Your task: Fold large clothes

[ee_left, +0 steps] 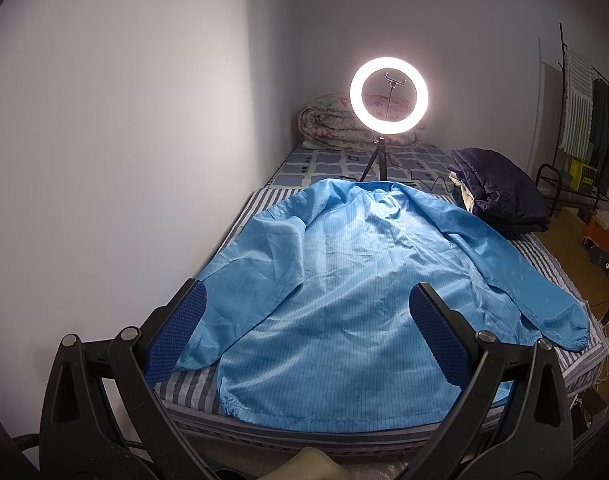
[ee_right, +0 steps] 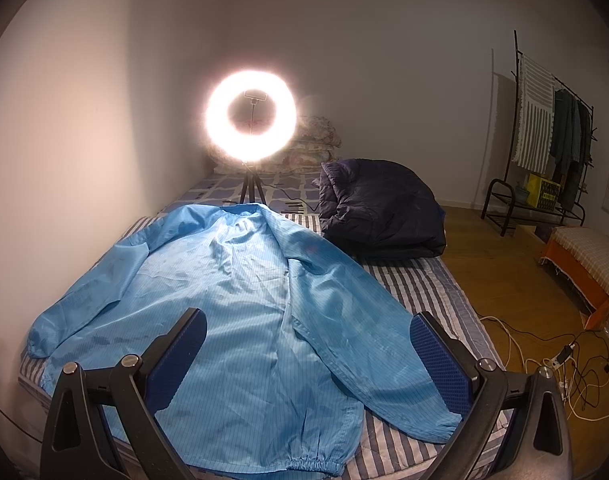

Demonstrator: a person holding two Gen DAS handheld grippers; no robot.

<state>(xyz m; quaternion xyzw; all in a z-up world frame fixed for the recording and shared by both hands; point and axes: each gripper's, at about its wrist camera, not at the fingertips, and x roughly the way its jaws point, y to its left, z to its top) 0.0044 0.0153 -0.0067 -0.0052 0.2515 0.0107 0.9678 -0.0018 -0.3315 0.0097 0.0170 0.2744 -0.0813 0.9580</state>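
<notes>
A large light-blue jacket [ee_left: 336,280] lies spread flat on the bed [ee_left: 544,256], back side up, collar toward the far end and elastic hem at the near edge, both sleeves laid out to the sides. In the left wrist view the left gripper [ee_left: 308,328] hovers above the hem end of the jacket, its two blue-padded fingers [ee_left: 176,332] spread wide apart and holding nothing — the left finger sits over the cuff of the left sleeve, the right finger over the lower body of the garment, though whether either pad touches the cloth cannot be told. In the right wrist view the right gripper [ee_right: 308,354] is likewise wide open and empty above the jacket [ee_right: 240,312], one finger over the lower back panel, the other over the right sleeve near its cuff. The bed [ee_right: 420,292] carries a striped sheet under the jacket. Beyond the collar a lit ring light [ee_left: 388,96] stands on a small tripod, with a rolled floral quilt [ee_left: 328,124] behind it against the wall. A folded dark padded coat [ee_right: 380,208] lies on the bed just past the jacket's right shoulder, near but apart from it.
</notes>
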